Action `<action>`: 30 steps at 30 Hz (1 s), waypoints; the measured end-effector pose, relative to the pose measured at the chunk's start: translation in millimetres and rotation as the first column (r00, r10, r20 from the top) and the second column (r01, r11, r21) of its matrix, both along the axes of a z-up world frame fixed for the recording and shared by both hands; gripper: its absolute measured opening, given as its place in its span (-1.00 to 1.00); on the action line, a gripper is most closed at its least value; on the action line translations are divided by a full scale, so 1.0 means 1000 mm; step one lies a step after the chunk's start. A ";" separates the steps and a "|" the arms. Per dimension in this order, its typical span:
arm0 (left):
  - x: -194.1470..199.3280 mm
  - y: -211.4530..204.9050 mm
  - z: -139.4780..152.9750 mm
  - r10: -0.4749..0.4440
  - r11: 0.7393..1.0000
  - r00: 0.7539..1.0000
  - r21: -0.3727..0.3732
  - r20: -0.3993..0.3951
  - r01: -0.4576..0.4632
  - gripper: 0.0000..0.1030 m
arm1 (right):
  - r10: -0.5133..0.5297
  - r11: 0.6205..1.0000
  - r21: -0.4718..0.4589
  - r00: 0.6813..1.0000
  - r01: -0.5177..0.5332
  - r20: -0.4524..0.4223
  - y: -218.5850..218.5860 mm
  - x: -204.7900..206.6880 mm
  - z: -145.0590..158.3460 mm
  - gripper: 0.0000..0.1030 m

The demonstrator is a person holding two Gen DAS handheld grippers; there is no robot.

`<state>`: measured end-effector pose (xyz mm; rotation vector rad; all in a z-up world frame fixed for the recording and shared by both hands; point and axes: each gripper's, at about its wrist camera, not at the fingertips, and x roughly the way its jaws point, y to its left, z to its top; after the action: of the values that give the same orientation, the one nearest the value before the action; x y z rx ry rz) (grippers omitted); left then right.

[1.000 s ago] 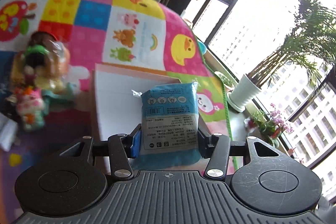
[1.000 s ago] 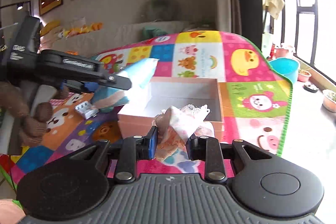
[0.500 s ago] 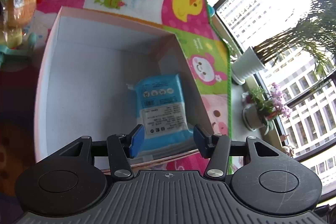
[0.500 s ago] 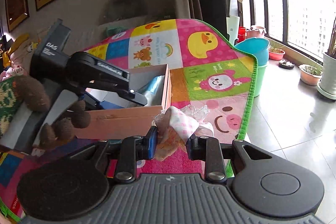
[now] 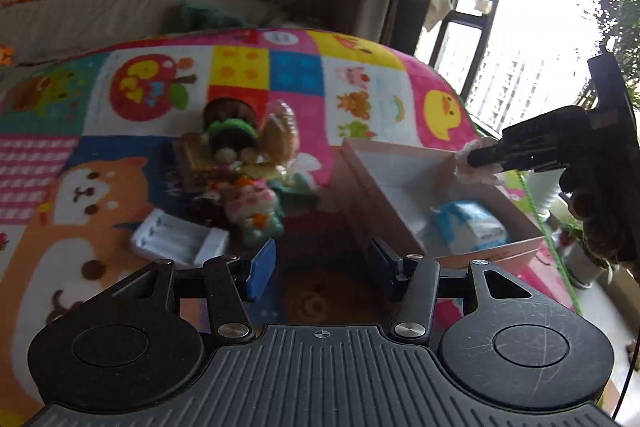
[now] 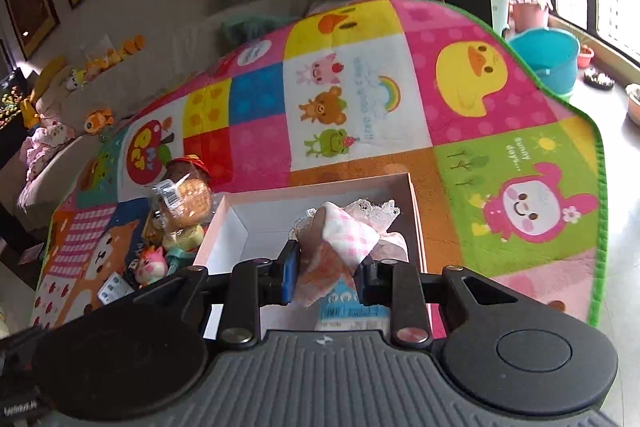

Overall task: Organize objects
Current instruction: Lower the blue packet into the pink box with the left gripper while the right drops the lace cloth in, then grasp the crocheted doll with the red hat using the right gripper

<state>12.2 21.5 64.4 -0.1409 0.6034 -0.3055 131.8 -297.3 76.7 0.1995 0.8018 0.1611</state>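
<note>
The right gripper [image 6: 326,277] is pinching a pink-checked, lace-edged folded cloth [image 6: 348,231] between its pads, and it hangs over the open pale-pink cardboard box [image 6: 416,211] that sits on the bright patchwork play mat [image 6: 360,99]. That is the relation that matters: the cloth is above the box's white floor, inside the line of its walls as far as I can judge, with the light-blue plastic tissue packet [image 5: 466,227] lying in the box just under and in front of the jaws. The cloth's folded length points forward, away from the fingers toward the far wall. From the other side, the same gripper [image 5: 476,159] reaches in over the far rim. The left gripper [image 5: 320,267] is spread and holds nothing, well clear of the box and aimed at the mat beside the jumble of small plush toys [image 5: 248,195]; it looks the nearer hand for those.
</note>
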 end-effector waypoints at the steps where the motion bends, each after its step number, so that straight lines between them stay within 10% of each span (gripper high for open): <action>1: 0.000 0.008 -0.004 0.015 1.000 1.000 -0.004 -0.006 -0.015 0.09 | -0.016 0.999 -0.029 0.999 0.014 -0.040 0.006 0.017 -0.008 -0.48; 10: 0.005 0.052 -0.043 0.109 0.991 0.994 -0.078 0.021 -0.108 0.09 | -0.052 0.958 -0.287 0.958 -0.031 -0.280 0.047 0.075 -0.056 -0.28; 14: 0.008 0.075 -0.056 0.186 0.965 0.982 -0.195 0.028 -0.177 0.09 | -0.035 0.914 -0.405 0.994 -0.010 -0.106 0.073 0.056 -0.008 0.49; 23: 0.009 0.106 -0.067 0.269 0.890 0.963 -0.375 -0.024 -0.259 0.08 | 0.202 0.956 -0.206 0.978 -0.207 -0.045 0.192 0.086 0.042 0.72; 26: 0.021 0.107 -0.053 0.211 0.914 0.965 -0.317 -0.156 -0.252 0.05 | 0.208 0.948 -0.226 0.973 -0.225 -0.099 0.239 0.127 0.023 0.74; 30: 0.030 0.119 -0.011 0.151 0.960 0.988 -0.231 -0.039 -0.156 0.04 | 0.187 0.951 -0.216 0.967 -0.223 -0.176 0.266 0.171 -0.008 0.74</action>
<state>42.6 140.8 53.7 -0.4168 0.5718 -0.2236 302.9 -31.3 68.2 -0.0974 0.9878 0.2479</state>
